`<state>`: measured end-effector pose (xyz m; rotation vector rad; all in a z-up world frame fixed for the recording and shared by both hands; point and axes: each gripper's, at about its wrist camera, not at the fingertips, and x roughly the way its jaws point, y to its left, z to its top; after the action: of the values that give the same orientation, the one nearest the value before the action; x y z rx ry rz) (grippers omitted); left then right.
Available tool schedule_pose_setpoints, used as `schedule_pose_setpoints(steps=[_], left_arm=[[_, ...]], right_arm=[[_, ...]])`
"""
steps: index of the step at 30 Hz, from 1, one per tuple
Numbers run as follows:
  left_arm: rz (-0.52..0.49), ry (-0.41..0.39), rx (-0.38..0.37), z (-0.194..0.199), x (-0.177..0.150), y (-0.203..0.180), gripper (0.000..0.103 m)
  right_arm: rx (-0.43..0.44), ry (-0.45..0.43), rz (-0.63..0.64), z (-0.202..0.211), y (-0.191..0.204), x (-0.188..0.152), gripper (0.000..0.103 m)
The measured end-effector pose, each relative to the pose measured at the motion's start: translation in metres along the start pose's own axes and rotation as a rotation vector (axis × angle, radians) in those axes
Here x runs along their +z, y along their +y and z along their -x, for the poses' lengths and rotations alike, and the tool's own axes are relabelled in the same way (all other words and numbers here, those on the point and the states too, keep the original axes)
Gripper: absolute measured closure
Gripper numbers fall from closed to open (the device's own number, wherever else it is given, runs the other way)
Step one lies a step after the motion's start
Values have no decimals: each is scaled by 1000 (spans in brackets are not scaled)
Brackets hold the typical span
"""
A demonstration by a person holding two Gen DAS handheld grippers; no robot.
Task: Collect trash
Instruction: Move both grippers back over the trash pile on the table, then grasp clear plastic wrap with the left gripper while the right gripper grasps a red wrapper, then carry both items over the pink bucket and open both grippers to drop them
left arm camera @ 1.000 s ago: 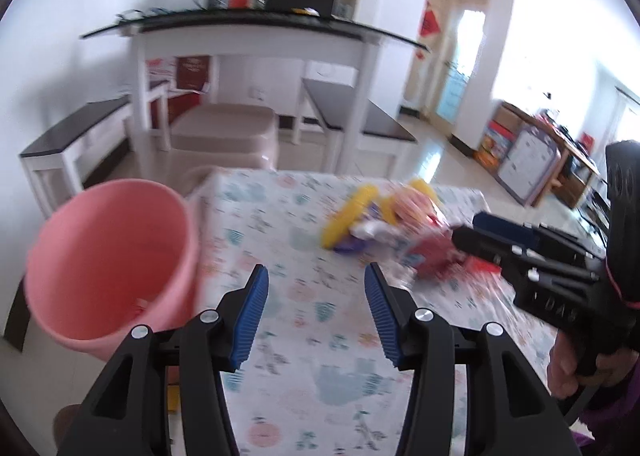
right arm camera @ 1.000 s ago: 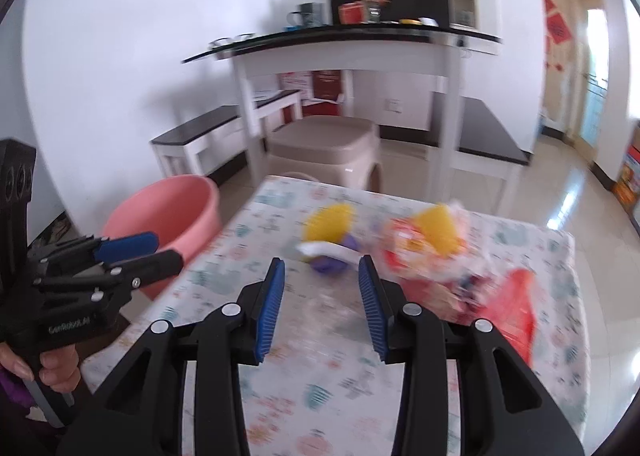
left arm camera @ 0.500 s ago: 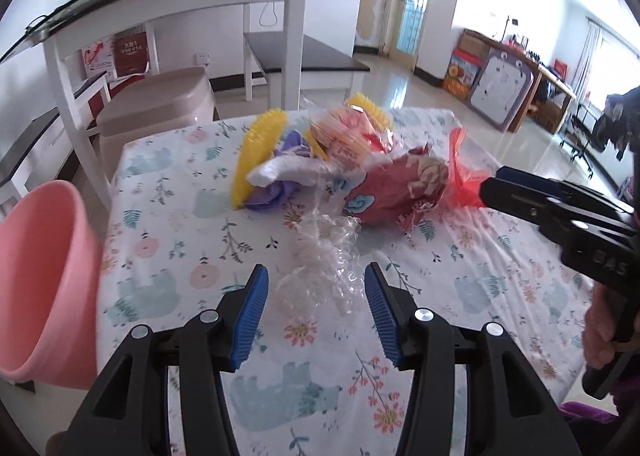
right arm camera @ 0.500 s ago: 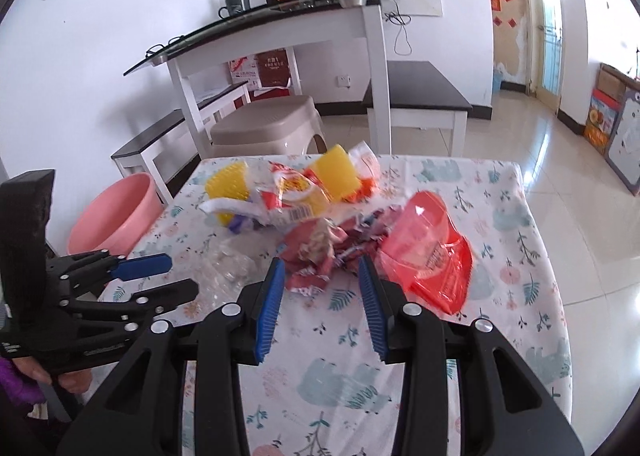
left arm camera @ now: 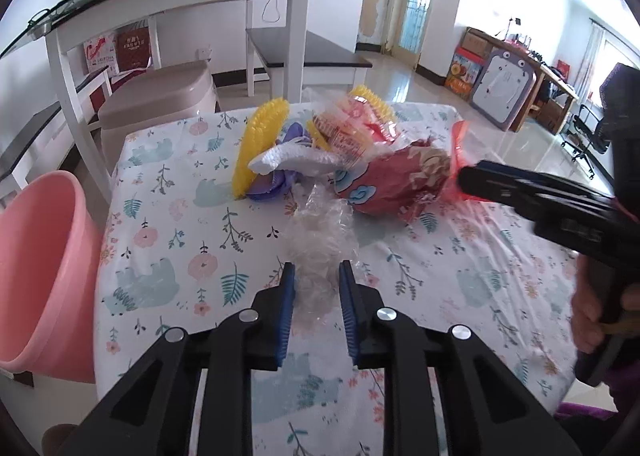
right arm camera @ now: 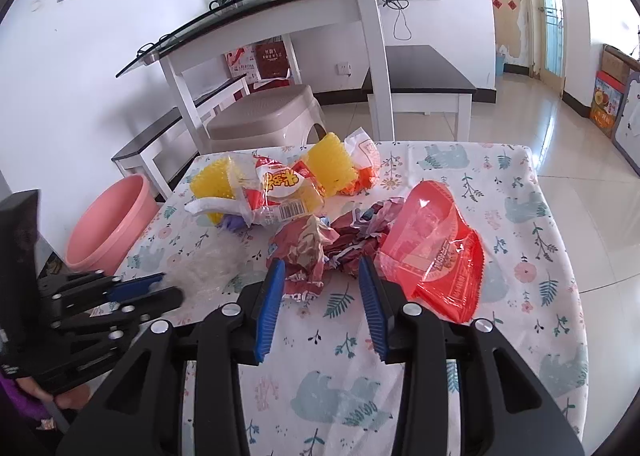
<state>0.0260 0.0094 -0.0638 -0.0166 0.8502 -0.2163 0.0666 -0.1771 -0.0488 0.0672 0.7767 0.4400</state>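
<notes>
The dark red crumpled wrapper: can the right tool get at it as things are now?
Probably yes. The right tool is open, and the dark red crumpled wrapper lies just ahead of its tips with nothing over it. The red plastic bag lies close on the right and might be caught too.

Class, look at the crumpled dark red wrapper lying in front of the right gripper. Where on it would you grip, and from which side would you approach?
Grip the raised, bunched middle of the dark red wrapper, coming straight ahead from the near table edge. The right gripper is open with its fingers already either side of that ridge, and crumpled folds probably pinch better than flat edges. Stay left of the translucent red bag touching it.
</notes>
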Motion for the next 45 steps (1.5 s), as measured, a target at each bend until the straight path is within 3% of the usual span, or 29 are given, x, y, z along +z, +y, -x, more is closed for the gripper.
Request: schedule_pose_setpoints(steps=[13, 16, 19, 34, 45], left_arm=[[38, -38, -29, 29, -8, 3, 83], [41, -42, -33, 31, -9, 4, 83], [42, -50, -36, 34, -10, 4, 83], [56, -133, -62, 59, -7, 9, 83], [147, -242, 21, 92, -2, 41, 83]], right_arm=[[15, 45, -29, -24, 5, 2, 64], [13, 69, -39, -29, 6, 1, 86], [24, 69, -38, -25, 5, 0, 95], [17, -93, 52, 57, 23, 2, 97], [54, -208, 94, 80, 49, 22, 97]])
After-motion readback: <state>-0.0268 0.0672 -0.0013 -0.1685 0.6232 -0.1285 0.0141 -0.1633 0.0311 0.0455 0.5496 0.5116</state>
